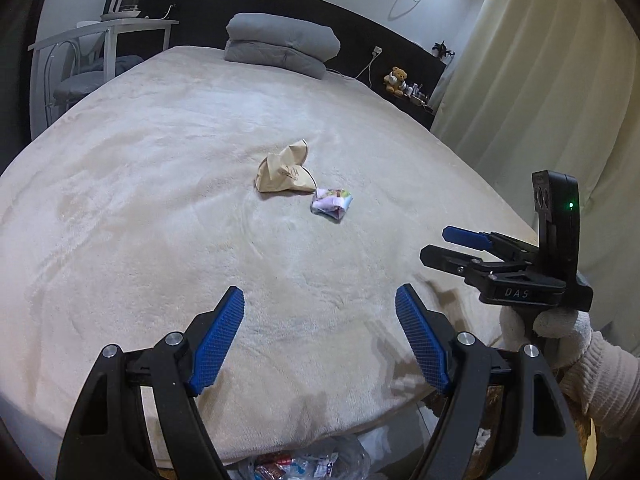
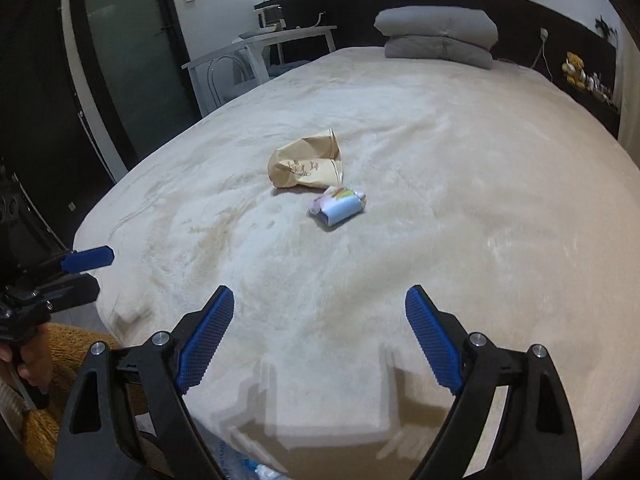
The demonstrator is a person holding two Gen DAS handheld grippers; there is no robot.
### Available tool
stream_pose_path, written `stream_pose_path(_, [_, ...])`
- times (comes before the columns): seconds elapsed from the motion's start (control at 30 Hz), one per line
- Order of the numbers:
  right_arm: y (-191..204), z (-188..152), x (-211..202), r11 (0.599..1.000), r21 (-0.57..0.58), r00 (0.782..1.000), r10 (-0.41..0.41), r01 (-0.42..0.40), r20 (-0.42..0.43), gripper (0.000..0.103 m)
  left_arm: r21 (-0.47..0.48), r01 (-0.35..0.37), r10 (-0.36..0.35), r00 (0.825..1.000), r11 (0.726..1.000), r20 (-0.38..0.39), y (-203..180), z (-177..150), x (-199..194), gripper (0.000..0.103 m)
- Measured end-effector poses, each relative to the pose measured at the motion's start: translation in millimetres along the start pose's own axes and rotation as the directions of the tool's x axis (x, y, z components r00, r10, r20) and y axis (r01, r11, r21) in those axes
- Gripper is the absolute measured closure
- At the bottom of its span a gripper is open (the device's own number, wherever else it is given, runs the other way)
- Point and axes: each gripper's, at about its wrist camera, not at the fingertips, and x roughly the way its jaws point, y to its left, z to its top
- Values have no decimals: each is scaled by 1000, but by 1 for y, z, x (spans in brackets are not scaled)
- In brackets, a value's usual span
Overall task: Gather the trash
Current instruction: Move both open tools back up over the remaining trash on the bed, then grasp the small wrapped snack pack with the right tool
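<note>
Black grippers, blue ridged jaws, white knit glove

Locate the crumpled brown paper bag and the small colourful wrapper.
crumpled brown paper bag (image 1: 282, 174), left wrist view, on its creased middle
small colourful wrapper (image 2: 338, 206), right wrist view, on its pale face

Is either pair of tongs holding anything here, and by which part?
Nothing is held. Left tongs and right tongs are open and empty; the crumpled brown paper bag lies untouched.

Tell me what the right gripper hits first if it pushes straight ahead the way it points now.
Probably the cream blanket itself: the open right gripper angles down at bare bedding. The small colourful wrapper lies further along that line, the brown paper bag just behind it. Depth is unclear.
</note>
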Motion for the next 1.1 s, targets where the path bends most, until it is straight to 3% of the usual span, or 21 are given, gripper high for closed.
stream_pose_path(0.4, [0,32,66,993,-119,999,-17,12,-37,16,5,-42,41,998,999,46,33,43,15,26])
stream_pose_path(0.7, [-2,51,119,980,-184,994,-88,75,-65,16,11,-60,59,997,998,51,46,59,34,21])
stream_pose_path(0.83, [-7,57,137,978,-193,991,-102,84,-85,19,18,-67,67,997,998,44,49,63,43,17])
stream_pose_path(0.9, [-10,61,144,979,-187,991,-102,84,-91,25,19,-64,63,997,998,33,52,64,49,9])
stream_pose_path(1.1, [-7,64,154,976,-211,992,-67,43,-108,30,39,-71,70,997,997,32,54,66,59,6])
